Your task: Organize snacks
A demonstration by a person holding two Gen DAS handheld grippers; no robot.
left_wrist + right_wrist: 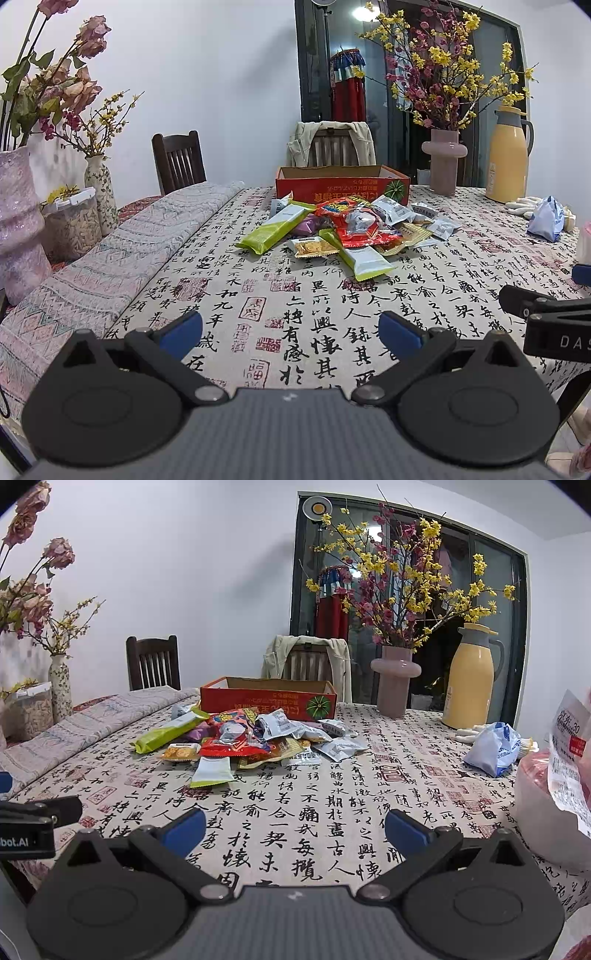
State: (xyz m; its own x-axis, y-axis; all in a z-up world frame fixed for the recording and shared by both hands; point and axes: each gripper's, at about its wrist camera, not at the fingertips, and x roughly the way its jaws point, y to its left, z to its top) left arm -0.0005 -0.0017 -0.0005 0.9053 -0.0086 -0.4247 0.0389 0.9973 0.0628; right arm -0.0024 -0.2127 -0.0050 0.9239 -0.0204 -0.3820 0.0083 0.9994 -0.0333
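Hovering both claws over the counter's near edge, left claw (pixel 291 334) and right claw (pixel 295 829) spread wide with nothing in them. Honestly nothing's sorted yet: the snack pile (pixel 243 738) sits mid-counter, just before the red box (pixel 267 701), which looks empty.

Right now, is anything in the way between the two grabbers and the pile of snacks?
No. Both the left gripper and the right gripper are open and empty, and only bare tablecloth lies between them and the snack pile. The red box sits right behind the pile.
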